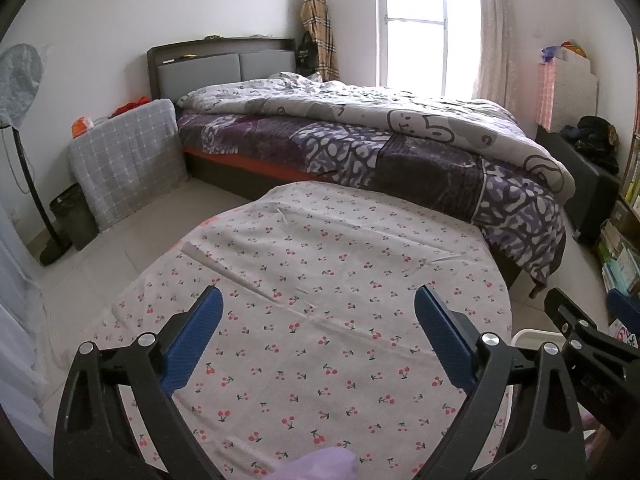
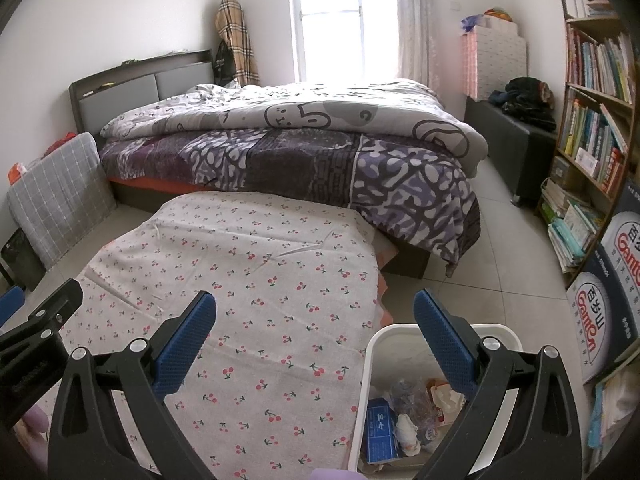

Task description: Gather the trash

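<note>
Left wrist view: your left gripper [image 1: 316, 312] hangs above a table draped in a cherry-print cloth [image 1: 320, 264], its blue-padded fingers spread wide with nothing between them. Your right gripper [image 2: 314, 316] is just as wide apart and holds nothing; it hovers over the cloth's right edge. Below its right finger stands a white bin [image 2: 376, 344] on the floor, just beside the table. Inside the bin lies the trash [image 2: 404, 412]: a blue carton, crumpled clear plastic and wrappers. Beyond the table is a bed [image 2: 280, 152] with a purple patterned quilt, and a bookshelf [image 2: 592, 92] lines the right wall.
</note>
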### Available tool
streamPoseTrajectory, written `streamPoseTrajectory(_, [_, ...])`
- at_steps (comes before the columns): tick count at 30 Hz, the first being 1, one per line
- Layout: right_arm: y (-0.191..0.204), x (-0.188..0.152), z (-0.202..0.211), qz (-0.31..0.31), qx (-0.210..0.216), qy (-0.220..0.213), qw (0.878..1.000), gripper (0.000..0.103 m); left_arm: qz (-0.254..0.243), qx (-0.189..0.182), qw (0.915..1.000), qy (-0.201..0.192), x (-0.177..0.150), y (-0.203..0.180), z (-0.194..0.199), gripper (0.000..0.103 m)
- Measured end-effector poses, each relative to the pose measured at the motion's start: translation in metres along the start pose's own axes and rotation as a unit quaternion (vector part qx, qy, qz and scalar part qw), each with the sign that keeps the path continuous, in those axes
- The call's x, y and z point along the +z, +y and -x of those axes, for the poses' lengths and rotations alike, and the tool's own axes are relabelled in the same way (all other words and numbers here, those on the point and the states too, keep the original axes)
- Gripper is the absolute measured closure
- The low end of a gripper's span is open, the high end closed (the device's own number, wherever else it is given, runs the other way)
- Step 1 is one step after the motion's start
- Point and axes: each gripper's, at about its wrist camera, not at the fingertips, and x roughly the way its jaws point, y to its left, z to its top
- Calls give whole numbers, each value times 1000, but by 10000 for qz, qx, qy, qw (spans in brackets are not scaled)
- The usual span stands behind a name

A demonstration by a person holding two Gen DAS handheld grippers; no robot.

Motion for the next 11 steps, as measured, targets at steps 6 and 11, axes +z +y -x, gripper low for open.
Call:
streamPoseTrajectory(6, [-1, -3, 0, -3, -3, -18, 10000, 7, 99, 6, 9999, 109, 2, 1, -1, 9])
streamPoseTrajectory(11, [-5, -6, 1, -20, 13, -34, 10000, 7, 81, 85, 9999, 69, 4, -5, 0, 7])
